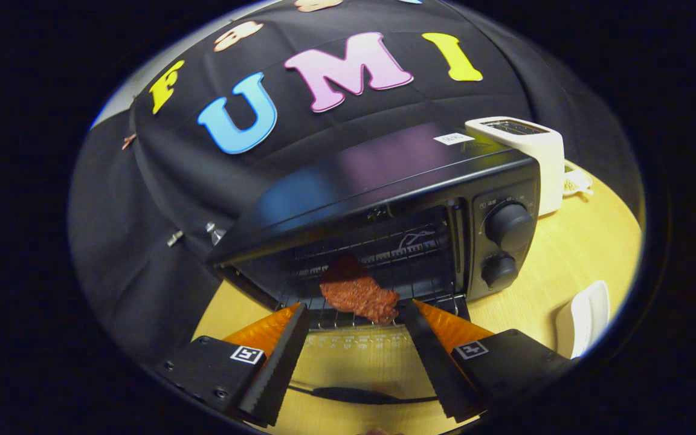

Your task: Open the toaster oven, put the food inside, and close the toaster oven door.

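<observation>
The black toaster oven [384, 175] stands on the wooden table with its glass door [354, 362] folded down flat toward me, handle nearest. A reddish-brown piece of meat [357, 293] lies on the wire rack [348, 314] just inside the oven mouth, partly over the front edge. My gripper [357, 311] is open, its two black serrated fingers [281, 356] spread over the lowered door. The tips flank the meat without touching it, and nothing is held between them.
Two black knobs [508, 223] sit on the oven's right panel. A white toaster [526, 151] stands behind the oven to the right. A white dish [586, 317] rests on the wooden table [571, 254] right of my fingers. Black cloth hangs behind and to the left.
</observation>
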Tool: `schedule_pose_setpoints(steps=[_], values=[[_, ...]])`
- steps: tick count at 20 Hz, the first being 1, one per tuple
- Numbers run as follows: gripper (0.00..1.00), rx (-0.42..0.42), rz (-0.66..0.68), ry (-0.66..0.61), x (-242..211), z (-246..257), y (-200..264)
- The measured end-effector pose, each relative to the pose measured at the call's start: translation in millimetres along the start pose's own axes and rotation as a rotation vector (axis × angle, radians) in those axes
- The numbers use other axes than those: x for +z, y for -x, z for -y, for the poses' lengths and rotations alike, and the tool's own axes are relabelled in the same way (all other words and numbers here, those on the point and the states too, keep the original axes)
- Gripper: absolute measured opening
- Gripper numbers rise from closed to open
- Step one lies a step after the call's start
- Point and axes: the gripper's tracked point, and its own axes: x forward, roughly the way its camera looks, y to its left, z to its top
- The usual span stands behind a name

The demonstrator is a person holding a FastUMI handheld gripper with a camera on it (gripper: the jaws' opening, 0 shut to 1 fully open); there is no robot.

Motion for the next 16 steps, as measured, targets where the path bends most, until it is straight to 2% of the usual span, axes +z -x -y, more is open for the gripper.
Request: schedule_pose_setpoints(steps=[6,12,16], values=[[0.98,-0.067,-0.089,0.203,-16.2,10.1,40.9],[0.99,-0.154,-0.223,0.261,-56.5,17.4,69.8],[0.99,-0.174,-0.311,0.344,-86.8,13.7,80.0]])
